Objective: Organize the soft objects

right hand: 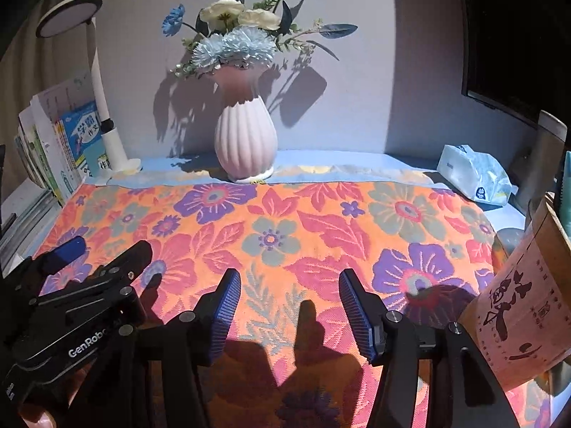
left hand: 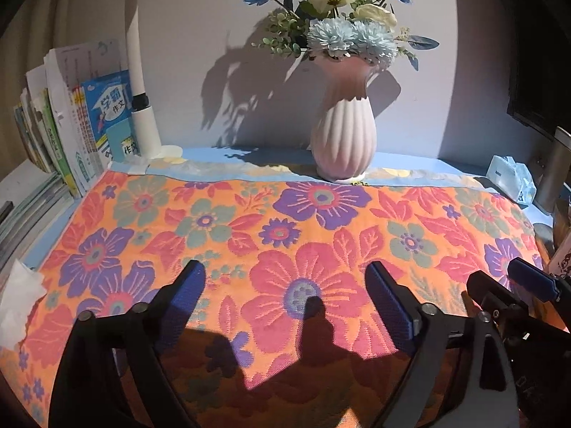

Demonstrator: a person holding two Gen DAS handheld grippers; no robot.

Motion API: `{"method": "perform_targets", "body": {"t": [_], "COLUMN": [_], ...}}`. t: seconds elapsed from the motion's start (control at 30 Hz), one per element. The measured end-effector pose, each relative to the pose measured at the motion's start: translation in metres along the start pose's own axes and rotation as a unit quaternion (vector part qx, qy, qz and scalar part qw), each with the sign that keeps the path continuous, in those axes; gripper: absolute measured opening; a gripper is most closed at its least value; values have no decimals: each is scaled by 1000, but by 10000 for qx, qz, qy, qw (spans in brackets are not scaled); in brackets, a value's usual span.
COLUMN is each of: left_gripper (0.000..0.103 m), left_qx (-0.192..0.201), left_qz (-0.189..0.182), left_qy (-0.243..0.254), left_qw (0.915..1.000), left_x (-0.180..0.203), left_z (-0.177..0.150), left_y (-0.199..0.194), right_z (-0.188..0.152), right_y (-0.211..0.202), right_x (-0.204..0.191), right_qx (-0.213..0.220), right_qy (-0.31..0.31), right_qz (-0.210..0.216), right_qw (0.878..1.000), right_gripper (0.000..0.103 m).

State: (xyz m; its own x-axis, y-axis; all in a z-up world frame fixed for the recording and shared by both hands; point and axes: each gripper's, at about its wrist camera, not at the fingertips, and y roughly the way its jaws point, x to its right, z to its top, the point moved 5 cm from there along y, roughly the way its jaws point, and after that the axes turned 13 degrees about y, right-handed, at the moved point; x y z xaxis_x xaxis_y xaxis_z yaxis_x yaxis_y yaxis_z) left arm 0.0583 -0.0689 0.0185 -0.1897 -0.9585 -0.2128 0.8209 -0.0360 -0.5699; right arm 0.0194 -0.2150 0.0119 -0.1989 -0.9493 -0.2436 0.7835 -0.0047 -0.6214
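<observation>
Cloth, an orange woven towel with pink and purple flowers, lies flat on the counter, long axis left to right, directly below and ahead of my released left claw and equally near, empty, half-spread right claw.

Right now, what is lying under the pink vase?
The pink vase stands on a light blue mat, at the far edge of the floral towel. What lies beneath the towel is covered.
</observation>
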Motion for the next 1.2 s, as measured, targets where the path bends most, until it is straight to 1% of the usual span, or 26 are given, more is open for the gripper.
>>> {"method": "perform_targets", "body": {"t": [0.07,0.13,0.27,0.4,0.73,0.9,1.2], "left_gripper": [98,99,100,100,100,100,102], "left_qx": [-6,-19,-72,-211,-227,-198,-414], "left_qz": [23,36,74,51,31,84,193], "left_qy": [3,-6,-35,-61,-28,10,-103], "left_qw": [10000,10000,9999,9997,9997,9998,9989], "left_x": [-1,-1,-3,-4,-2,-2,-8], "left_z": [0,0,-1,-3,-4,-4,-8], "left_y": [0,1,3,7,7,6,12], "right_z": [-1,-1,-2,-2,-4,-5,-6], "right_y": [1,2,5,7,10,11,12], "right_x": [0,1,2,2,0,-1,-2], "right_qx": [-34,-53,-131,-169,-225,-246,-278], "right_qy": [-2,6,40,47,0,-31,-61], "right_qz": [-7,-19,-14,-22,-77,-91,-105], "right_qw": [10000,10000,9999,9998,9997,9997,9995], "right_gripper": [56,56,56,56,56,56,56]}}
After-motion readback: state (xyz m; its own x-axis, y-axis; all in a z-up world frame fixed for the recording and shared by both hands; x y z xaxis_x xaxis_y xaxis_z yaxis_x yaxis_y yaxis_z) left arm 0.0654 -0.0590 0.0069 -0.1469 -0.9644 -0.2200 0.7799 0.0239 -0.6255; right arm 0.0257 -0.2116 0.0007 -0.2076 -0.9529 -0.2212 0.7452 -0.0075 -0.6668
